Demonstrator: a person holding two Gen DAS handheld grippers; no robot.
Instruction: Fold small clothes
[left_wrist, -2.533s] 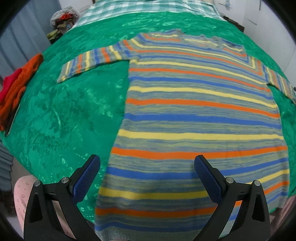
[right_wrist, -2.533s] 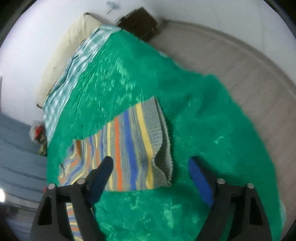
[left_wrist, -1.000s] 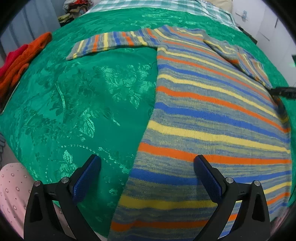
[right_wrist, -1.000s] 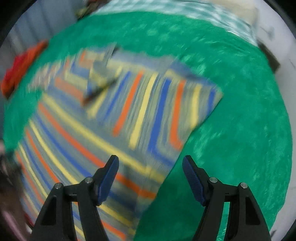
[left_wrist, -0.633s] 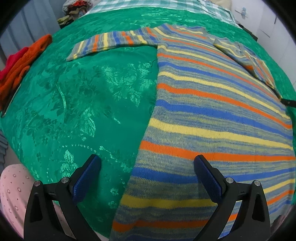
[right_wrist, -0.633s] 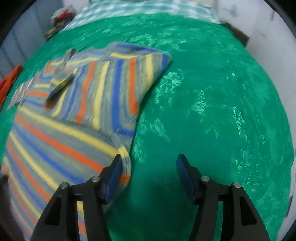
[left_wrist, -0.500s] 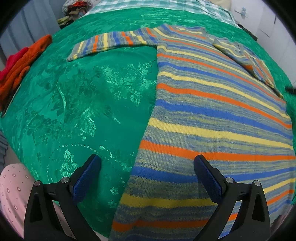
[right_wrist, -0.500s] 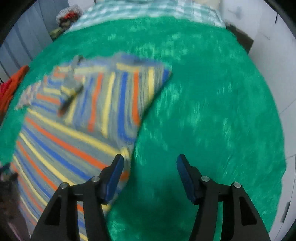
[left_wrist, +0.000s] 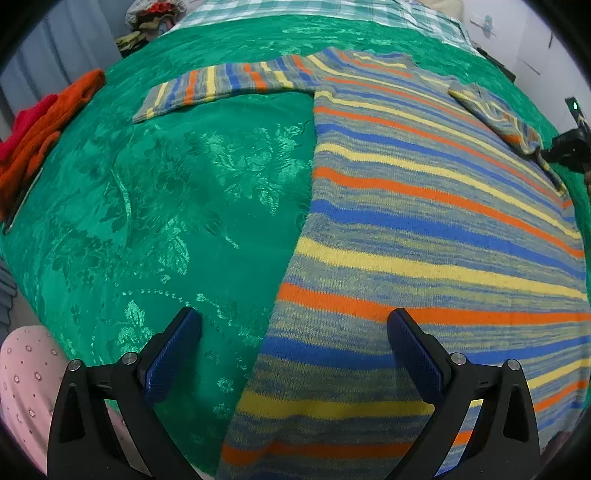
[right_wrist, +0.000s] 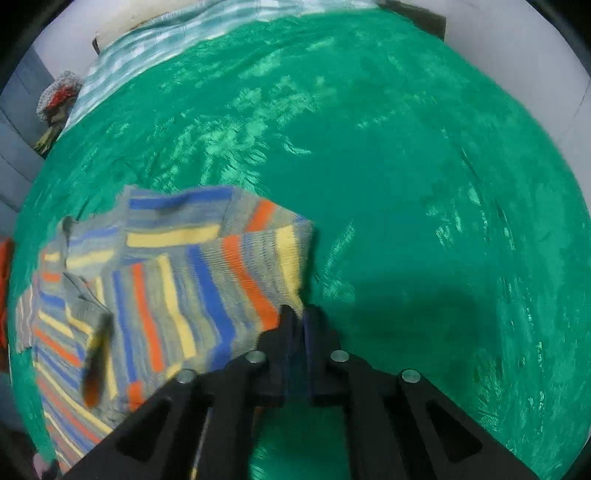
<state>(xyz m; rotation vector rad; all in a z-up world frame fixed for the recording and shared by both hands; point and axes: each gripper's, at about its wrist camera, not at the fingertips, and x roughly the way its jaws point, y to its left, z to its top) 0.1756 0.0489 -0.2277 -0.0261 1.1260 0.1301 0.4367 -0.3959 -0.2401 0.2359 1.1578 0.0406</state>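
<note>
1. Knit edge of striped sweater (right_wrist: 207, 280) pinched in closing right tool (right_wrist: 301, 317), low centre; thin bite, could slip mid-fold.
2. Spread wide, holding nothing: left tool (left_wrist: 291, 354), low in frame, straddling sweater's side edge.
3. Could bunch on slick green bedspread (left_wrist: 177, 192).
4. Unfolded sleeve (left_wrist: 221, 86) upper centre; orange clothes (left_wrist: 40, 125) far left, clear.

A: The striped sweater (left_wrist: 424, 229) is a ribbed, matt knit with a slightly fuzzy surface.

B: The green bedspread (left_wrist: 177, 206) under it is a glossy woven cloth, its raised floral pattern catching the light.

A: The left gripper (left_wrist: 293, 354) has matt black plastic arms, small shiny metal pins and finely textured blue pads (left_wrist: 171, 356).

B: At the bedspread's left edge, the orange cloth (left_wrist: 48, 122) looks soft and fleecy.
</note>
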